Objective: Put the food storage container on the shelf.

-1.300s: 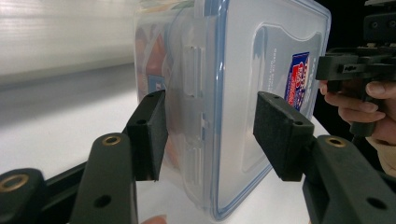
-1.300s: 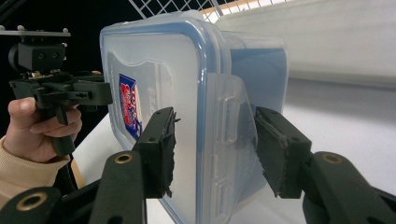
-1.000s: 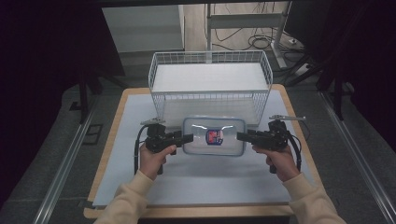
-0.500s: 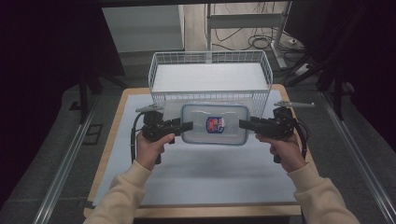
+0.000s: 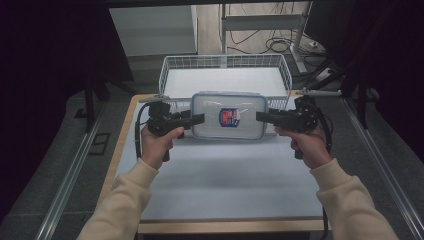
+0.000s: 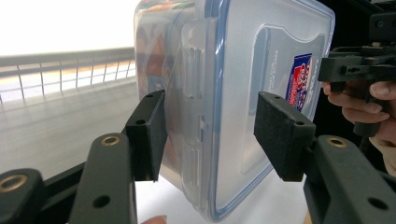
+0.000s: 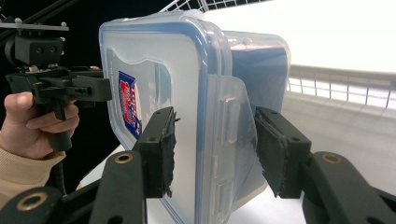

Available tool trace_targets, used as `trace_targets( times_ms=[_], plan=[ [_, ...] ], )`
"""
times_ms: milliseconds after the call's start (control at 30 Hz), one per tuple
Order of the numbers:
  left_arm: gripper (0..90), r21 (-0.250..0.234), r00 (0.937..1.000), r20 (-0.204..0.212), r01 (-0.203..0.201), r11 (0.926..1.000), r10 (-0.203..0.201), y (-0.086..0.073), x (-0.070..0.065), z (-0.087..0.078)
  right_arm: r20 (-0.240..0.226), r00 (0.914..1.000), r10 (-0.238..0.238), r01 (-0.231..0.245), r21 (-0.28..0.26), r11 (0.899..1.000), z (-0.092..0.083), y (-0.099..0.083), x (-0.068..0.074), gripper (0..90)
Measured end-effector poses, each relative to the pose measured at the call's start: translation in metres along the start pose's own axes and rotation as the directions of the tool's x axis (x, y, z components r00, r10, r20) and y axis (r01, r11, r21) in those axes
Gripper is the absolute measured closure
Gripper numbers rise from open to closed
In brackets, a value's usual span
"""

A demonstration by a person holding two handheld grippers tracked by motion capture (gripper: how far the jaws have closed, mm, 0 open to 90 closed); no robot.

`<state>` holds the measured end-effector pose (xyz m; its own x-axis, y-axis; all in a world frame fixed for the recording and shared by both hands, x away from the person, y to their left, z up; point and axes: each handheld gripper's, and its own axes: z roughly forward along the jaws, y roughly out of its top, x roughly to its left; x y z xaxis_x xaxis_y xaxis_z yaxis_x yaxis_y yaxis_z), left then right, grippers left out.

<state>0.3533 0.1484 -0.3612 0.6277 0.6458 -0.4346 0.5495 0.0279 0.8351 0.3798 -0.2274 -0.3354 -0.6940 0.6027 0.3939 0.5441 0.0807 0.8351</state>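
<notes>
Both grippers bracketed a clear lidded food container (image 5: 228, 115), one at each short end. Left gripper (image 5: 196, 119) had its jaws set around the container's left edge, pads either side of the latch flap with a gap on the lid side (image 6: 208, 126). Right gripper (image 5: 264, 117) straddled the opposite edge likewise, pads slightly apart from the plastic (image 7: 212, 154). Beyond, the container overlapped the near wall of a white wire basket (image 5: 176, 66) at the bench's (image 5: 220, 180) far edge.
</notes>
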Motion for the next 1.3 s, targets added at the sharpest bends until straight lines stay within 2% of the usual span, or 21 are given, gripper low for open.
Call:
trace_targets(
  times_ms=[233,500,533,700,933,1067,1300],
  plan=[
    [45.2,-0.013,1.0,-0.006,0.0,0.9999,0.0,0.018,0.002,-0.002,-0.001,0.9998,-0.022,0.022,0.001,1.0,0.003,0.023,0.0,49.8],
    [45.2,-0.025,0.9996,-0.028,-0.009,0.9997,0.008,0.042,0.006,-0.003,-0.025,0.9996,-0.016,0.016,-0.009,1.0,0.011,0.045,-0.009,49.8],
    [45.1,-0.024,0.9994,-0.03,-0.017,0.9996,0.016,0.048,0.008,-0.002,-0.027,0.9996,-0.013,0.013,-0.009,1.0,0.012,0.048,-0.01,49.8],
    [45.2,-0.027,0.9994,-0.031,-0.018,0.9995,0.017,0.061,0.014,0.0,-0.027,0.9995,-0.013,0.012,-0.009,1.0,0.017,0.062,-0.013,49.8],
    [45.1,-0.033,0.9994,-0.035,0.008,0.9994,-0.009,0.076,0.025,0.007,-0.025,0.9997,0.007,-0.007,-0.001,1.0,0.027,0.081,-0.022,49.6],
    [45.1,-0.032,0.9991,-0.04,0.009,0.9994,-0.01,0.083,0.029,0.01,-0.026,0.9995,0.02,-0.02,0.003,1.0,0.032,0.091,-0.029,49.4],
    [45.0,-0.027,0.9987,-0.036,0.034,0.999,-0.035,0.094,0.045,0.02,-0.018,0.9993,0.032,-0.031,0.02,0.999,0.042,0.105,-0.04,49.3]
  ],
)
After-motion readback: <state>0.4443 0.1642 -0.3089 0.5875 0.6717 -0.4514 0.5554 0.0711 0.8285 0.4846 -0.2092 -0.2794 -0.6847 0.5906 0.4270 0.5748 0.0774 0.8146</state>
